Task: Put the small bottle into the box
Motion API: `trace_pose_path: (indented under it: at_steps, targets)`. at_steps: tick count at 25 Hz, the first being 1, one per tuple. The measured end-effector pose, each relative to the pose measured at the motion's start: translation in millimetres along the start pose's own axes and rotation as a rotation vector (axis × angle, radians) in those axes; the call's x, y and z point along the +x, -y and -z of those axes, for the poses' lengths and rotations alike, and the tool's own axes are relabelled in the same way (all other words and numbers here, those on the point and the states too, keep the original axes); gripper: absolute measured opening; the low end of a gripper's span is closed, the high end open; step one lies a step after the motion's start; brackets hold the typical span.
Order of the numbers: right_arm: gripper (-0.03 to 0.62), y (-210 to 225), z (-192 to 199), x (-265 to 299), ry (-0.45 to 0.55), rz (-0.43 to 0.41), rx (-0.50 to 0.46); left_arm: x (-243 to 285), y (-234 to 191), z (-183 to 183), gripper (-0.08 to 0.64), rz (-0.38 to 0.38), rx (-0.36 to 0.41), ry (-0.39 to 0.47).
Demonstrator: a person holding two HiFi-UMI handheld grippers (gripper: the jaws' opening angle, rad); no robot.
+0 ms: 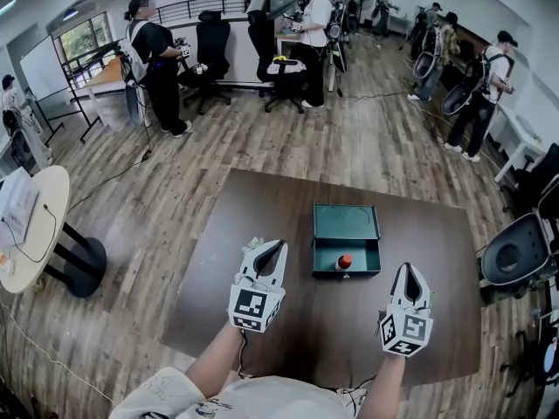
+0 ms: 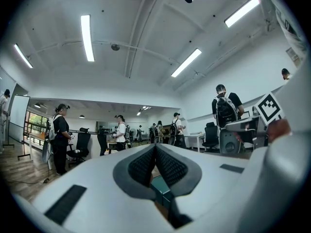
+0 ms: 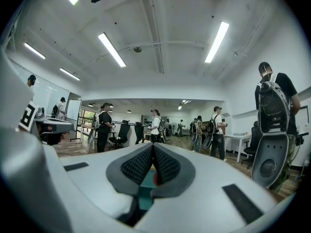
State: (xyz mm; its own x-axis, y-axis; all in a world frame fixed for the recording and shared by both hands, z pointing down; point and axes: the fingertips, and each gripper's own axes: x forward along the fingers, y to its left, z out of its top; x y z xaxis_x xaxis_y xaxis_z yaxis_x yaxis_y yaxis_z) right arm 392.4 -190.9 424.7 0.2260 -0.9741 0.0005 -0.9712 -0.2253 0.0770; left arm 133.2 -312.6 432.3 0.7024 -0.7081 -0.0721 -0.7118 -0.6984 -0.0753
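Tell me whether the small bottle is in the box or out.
In. The small bottle sits inside the open green box, near its front wall.

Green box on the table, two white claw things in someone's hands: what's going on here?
A person holds a gripper in each hand above a brown table. The left gripper and right gripper are both shut and empty, short of the open green box. A small bottle with a red cap stands inside that box, so the job looks done.

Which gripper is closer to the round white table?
Left. The left gripper is left of the box, toward the round table; the right gripper is right of the box, farther away.
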Motion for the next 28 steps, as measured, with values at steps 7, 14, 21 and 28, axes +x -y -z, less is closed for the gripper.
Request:
trace_pose_path:
  at_steps: [7,14,21,28]
  targets:
    - [0.0,1,6,4,-0.008,0.003,-0.004,2,-1,-1,0.003,-0.008,0.005,0.008]
    - [0.0,-2,9,5,-0.017,-0.001,-0.01,1,-4,5,0.003,-0.009,-0.002,-0.001]
    - [0.0,-2,11,5,-0.023,-0.005,-0.011,1,-3,4,0.003,-0.012,0.0,-0.002]
    - [0.0,-5,9,8,-0.024,-0.011,-0.012,0,-6,4,0.003,-0.018,-0.002,-0.007]
